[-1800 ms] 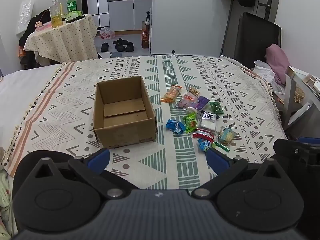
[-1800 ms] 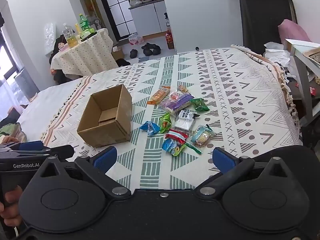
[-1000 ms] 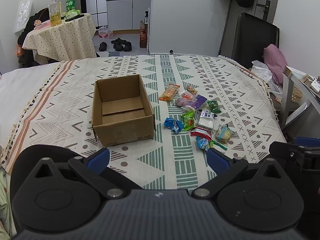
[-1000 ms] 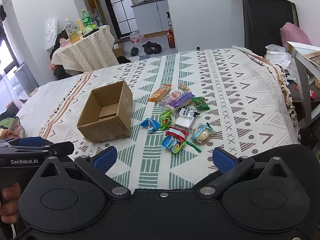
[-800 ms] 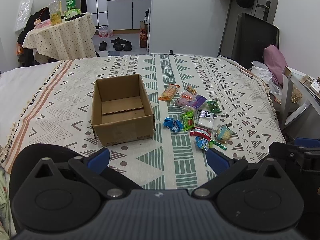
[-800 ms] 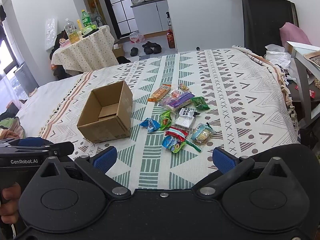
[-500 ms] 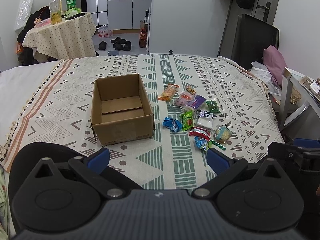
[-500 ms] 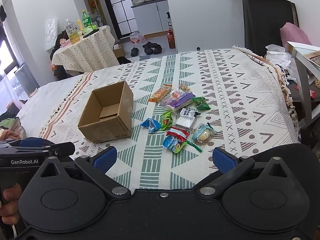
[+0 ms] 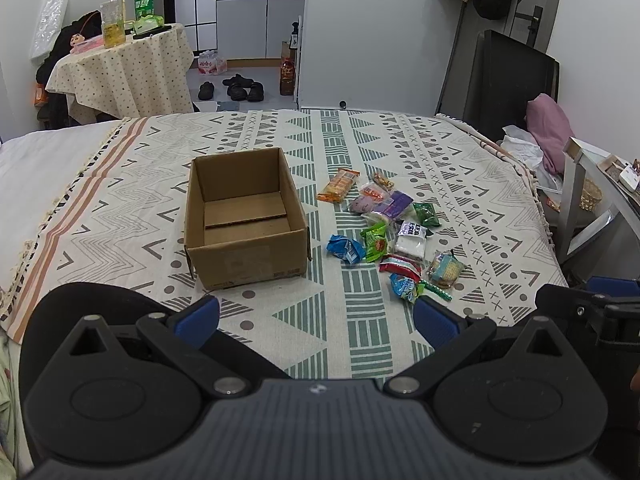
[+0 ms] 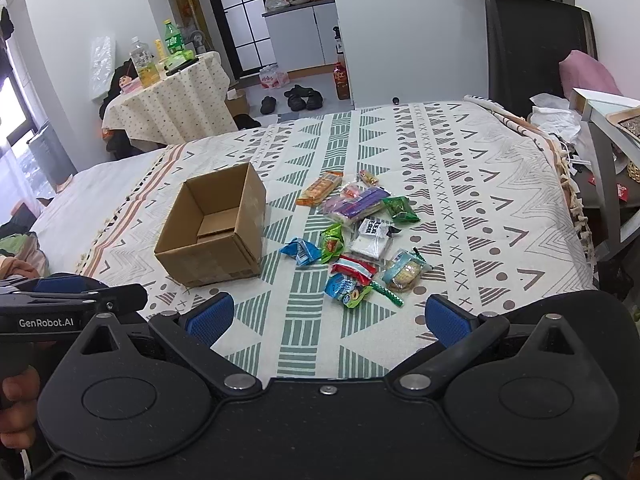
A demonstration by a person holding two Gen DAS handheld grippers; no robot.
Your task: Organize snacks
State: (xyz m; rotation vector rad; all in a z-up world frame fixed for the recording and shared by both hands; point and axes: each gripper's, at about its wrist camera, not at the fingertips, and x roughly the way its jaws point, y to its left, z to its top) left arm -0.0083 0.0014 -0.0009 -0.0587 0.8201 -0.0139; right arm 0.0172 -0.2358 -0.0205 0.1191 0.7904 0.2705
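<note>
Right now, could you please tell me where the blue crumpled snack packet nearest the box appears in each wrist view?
Left wrist view: blue packet lies centre, just right of the cardboard box, apart from it.
Right wrist view: blue packet lies centre, just right of the box.
Shared landmark: the green packet sits right beside it.

Brown box; green-patterned cream blanket.
</note>
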